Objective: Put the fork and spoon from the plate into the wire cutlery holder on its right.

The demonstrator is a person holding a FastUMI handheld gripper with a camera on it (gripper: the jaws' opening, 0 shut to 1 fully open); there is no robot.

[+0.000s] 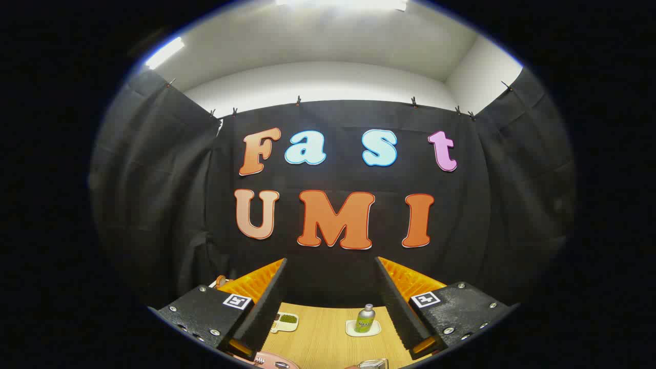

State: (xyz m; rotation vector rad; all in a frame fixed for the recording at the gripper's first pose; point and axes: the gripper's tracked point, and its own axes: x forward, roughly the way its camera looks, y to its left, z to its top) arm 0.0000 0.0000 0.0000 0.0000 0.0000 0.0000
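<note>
Task status: no transfer can be confirmed, and the work is judged to be at its start. The gripper is held high and level, looking across the tabletop toward the booth wall, with the task items low in front of it.

Plate: a pink rim shows at roughly 7 o'clock from the midpoint between the fingers, close beneath the left finger. Pale and metallic shapes lie on it, probably the fork tines and spoon bowl, but too little is visible to be sure. Judged from this, both utensils remain to be moved.

Wire cutlery holder: a metal-looking edge shows at about 5 o'clock from the same midpoint, to the right of the plate. It is likely the holder's top; whether anything is inside it cannot be told.

Jaws: wide open, the two fingers well apart, nothing between them and nothing touched. The bare tabletop is visible through the gap.

Other items: beyond the fingers, at about 1 o'clock, a small green bottle stands upright on a pale coaster. At about 11 o'clock, near the left finger, sits a small dish with dark green contents. Both stand well away from the plate.

Remaining: grasp and deposit each utensil.
</note>
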